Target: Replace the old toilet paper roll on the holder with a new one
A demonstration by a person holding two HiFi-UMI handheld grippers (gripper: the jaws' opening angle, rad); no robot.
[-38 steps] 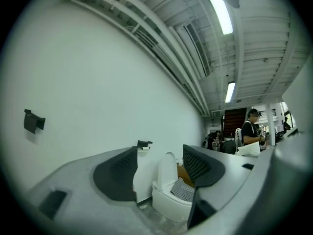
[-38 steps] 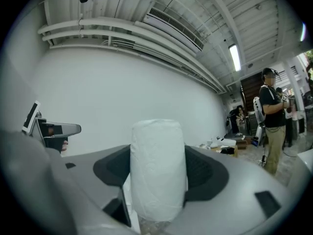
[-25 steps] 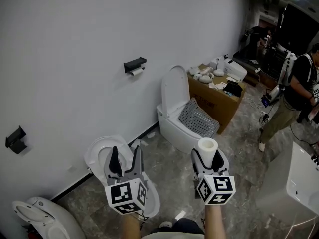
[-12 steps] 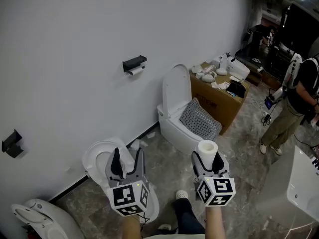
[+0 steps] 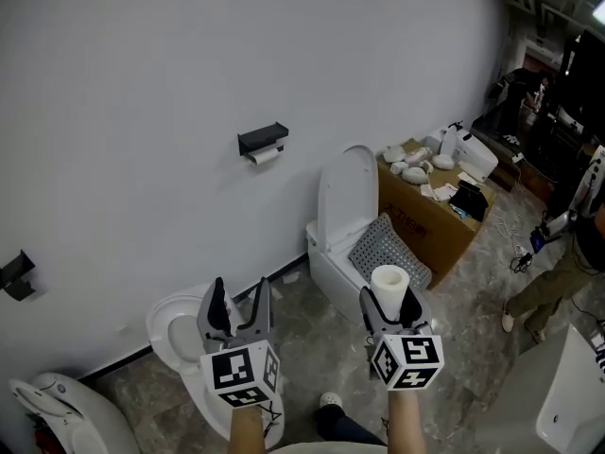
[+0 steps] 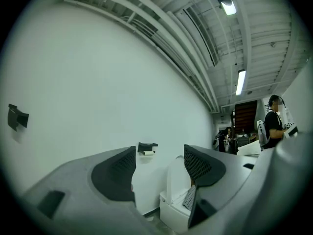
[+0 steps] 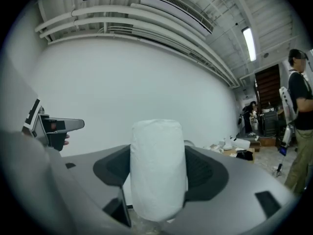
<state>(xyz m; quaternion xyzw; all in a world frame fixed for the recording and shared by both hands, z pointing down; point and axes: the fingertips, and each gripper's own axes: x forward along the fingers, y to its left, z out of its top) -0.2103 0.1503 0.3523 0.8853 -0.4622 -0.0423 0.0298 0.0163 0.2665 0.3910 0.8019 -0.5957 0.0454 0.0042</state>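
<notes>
Holding in the right gripper [image 5: 390, 303]: a new roll [image 7: 157, 168] of white toilet paper, upright on end between the fingers [image 7: 208, 173]. Both dark pads press against its sides, and the fingers stand wide to take it.
Left gripper [image 5: 239, 301]: empty. Its fingers [image 6: 115, 173] are spread wide, with only the far wall showing between the pads.
Marker cubes: one on each gripper, nearest the head camera, with a forearm behind each.
Holder [image 5: 262, 138]: black, fixed on the white wall [image 5: 142, 83], up and to the left of the raised toilet lid and well apart from both grippers. In the left gripper view it shows far off in the gap between the fingers.
Old roll [image 5: 267, 156]: small and white, hanging just under the holder.
Toilet [image 5: 331, 253]: white, on the floor at the foot of the wall, below and right of the holder, with its lid [image 5: 345, 192] up. A grey patterned cushion [image 5: 386, 249] leans on its seat.
Second toilet [image 5: 175, 324]: white, lid up, on the floor near the wall. In the head view it lies beneath and just left of the left gripper.
Cardboard box [image 5: 435, 218]: on the floor just right of the first toilet, with white things and one dark thing on top.
Black bracket [image 5: 14, 274]: on the wall at the left edge of the head view.
Floor [image 5: 312, 315]: grey and marbled.
Person [image 5: 567, 272]: at the right edge of the head view, partly cut off, well apart from the toilets.
</notes>
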